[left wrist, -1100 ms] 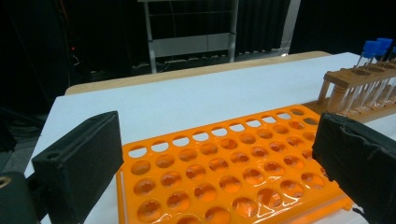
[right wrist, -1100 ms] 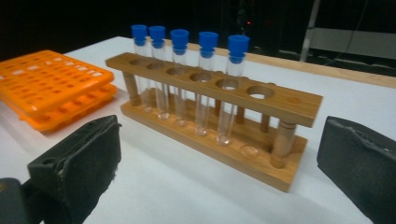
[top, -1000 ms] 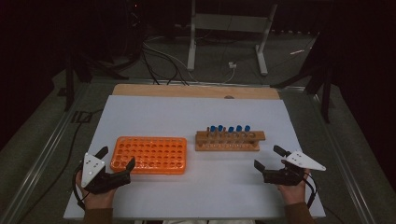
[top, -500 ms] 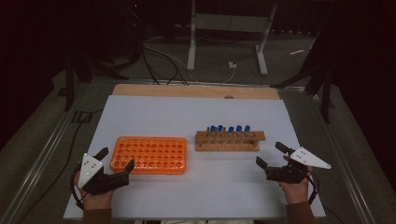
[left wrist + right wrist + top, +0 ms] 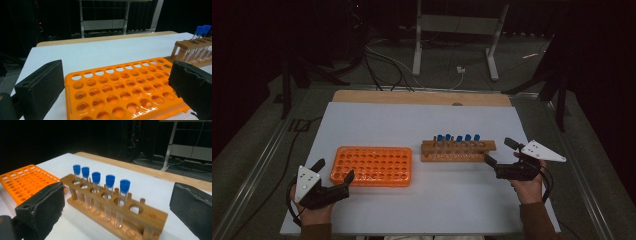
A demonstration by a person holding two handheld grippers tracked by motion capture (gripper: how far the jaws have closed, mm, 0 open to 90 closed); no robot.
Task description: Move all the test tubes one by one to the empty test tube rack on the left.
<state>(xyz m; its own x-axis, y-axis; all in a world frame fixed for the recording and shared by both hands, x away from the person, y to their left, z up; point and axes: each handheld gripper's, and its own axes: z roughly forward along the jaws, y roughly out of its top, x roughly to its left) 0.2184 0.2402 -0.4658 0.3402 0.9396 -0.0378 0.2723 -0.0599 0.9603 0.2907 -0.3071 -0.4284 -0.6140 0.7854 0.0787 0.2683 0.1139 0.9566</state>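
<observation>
I am reading no writing on anything here. At the lower left of the high view, I am holding the left gripper (image 5: 333, 176) with jaws apart and empty, just beside the orange rack (image 5: 372, 166), whose long axis is running left to right. Right of centre, the wooden rack (image 5: 458, 150) is lying the same way, carrying five blue-capped tubes (image 5: 109, 196) upright. At the lower right, my right gripper (image 5: 499, 152) is gaping, empty, near that rack's end, with nothing between them.
</observation>
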